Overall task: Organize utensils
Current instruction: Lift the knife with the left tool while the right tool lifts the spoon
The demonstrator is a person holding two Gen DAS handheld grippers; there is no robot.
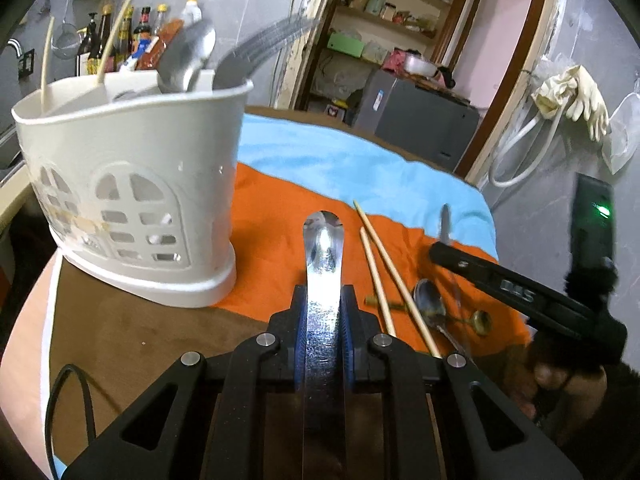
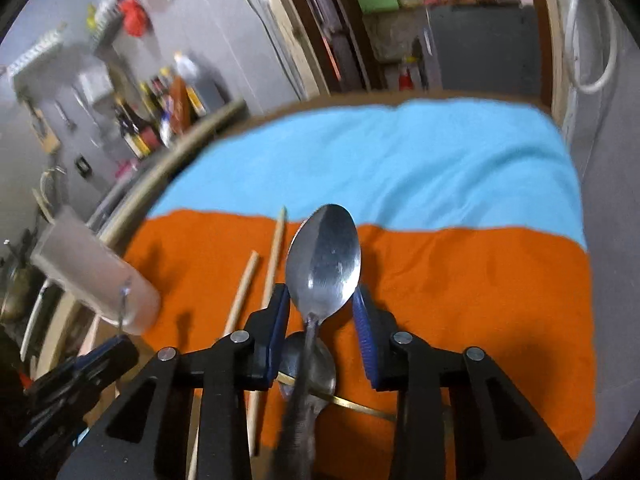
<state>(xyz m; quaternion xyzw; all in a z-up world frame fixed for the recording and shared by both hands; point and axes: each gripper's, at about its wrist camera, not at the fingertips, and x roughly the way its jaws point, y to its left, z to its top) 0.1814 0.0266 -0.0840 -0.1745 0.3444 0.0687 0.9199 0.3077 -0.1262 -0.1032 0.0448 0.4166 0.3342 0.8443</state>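
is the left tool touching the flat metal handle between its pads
Touching. The left wrist view shows the left tool with both blue pads pressed against the edges of the flat metal handle, no gap either side.

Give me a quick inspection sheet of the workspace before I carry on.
Surface: brown table with an orange cloth and a blue cloth laid side by side.
Job's things: white caddy already holds chopsticks, a spoon and other utensils; two loose chopsticks and a spoon lie on the orange cloth.
Clutter: a small brass-coloured spoon beside them.
Grippers: left gripper shut on a flat metal handle; right gripper has a steel spoon between its fingers, grip unclear.
Cables: black cable at the table's near edge.
Surroundings: sauce bottles, shelves, rubber gloves.
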